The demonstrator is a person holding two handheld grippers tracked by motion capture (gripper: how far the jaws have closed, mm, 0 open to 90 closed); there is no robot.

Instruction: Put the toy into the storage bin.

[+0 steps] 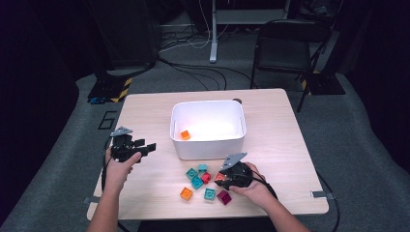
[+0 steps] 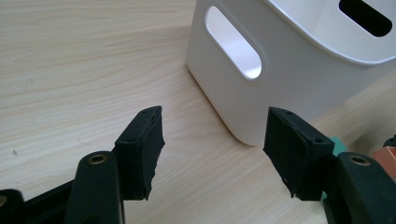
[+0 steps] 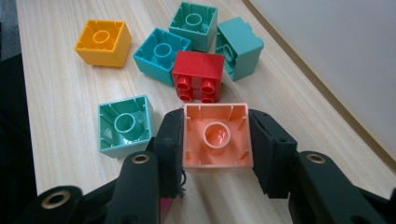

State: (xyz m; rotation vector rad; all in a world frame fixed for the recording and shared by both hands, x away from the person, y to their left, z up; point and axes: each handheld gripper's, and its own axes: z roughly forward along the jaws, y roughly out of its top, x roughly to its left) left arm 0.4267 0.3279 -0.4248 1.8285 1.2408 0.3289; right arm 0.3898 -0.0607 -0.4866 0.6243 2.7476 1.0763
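Right gripper view: my right hand-held gripper (image 3: 215,140) pinches the salmon block (image 3: 217,136) near the tabletop's front edge; next, I'd lift it into the white bin (image 1: 208,128). Left hand-held gripper (image 2: 215,140) idles, spread.

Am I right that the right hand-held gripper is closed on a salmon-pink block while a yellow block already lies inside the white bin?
Not quite: the block inside the white bin is orange, not yellow, as the high view shows. The rest holds: the right hand-held gripper is closed on the salmon-pink block, seen in the right gripper view.
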